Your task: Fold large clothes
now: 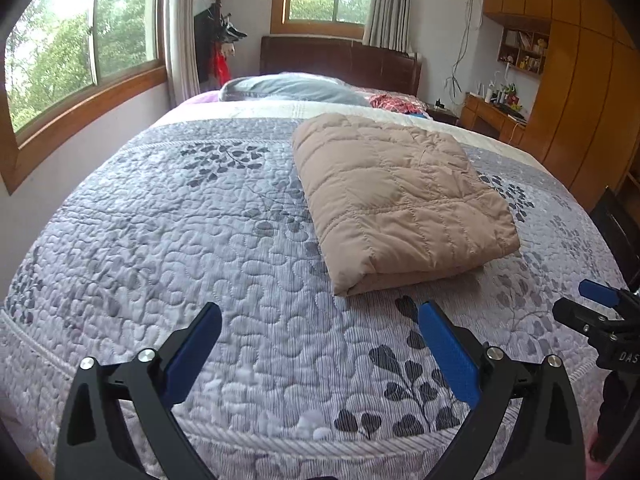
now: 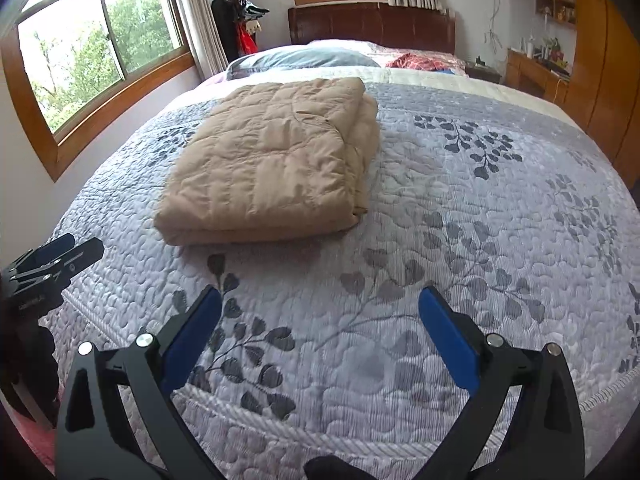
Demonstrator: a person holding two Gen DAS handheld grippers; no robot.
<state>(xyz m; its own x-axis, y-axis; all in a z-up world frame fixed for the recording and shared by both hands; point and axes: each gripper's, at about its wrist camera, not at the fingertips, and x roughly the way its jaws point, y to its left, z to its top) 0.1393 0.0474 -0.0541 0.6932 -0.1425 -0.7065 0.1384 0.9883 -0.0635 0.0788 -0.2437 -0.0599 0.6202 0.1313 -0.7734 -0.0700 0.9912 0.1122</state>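
A tan quilted jacket [image 1: 400, 196] lies folded into a thick rectangle on the grey leaf-patterned bedspread [image 1: 200, 240]. It also shows in the right wrist view [image 2: 272, 164], up and to the left. My left gripper [image 1: 320, 312] is open and empty, held above the bed's near edge, short of the jacket. My right gripper [image 2: 320, 296] is open and empty, also back from the jacket. The right gripper [image 1: 600, 312] shows at the right edge of the left wrist view. The left gripper [image 2: 52, 256] shows at the left edge of the right wrist view.
Pillows [image 1: 292, 88] and a red patterned cloth [image 1: 392, 102] lie at the head of the bed by the dark headboard [image 1: 340, 60]. A coat stand [image 1: 220, 40] is in the far corner. A wooden wardrobe [image 1: 580, 100] and desk are on the right.
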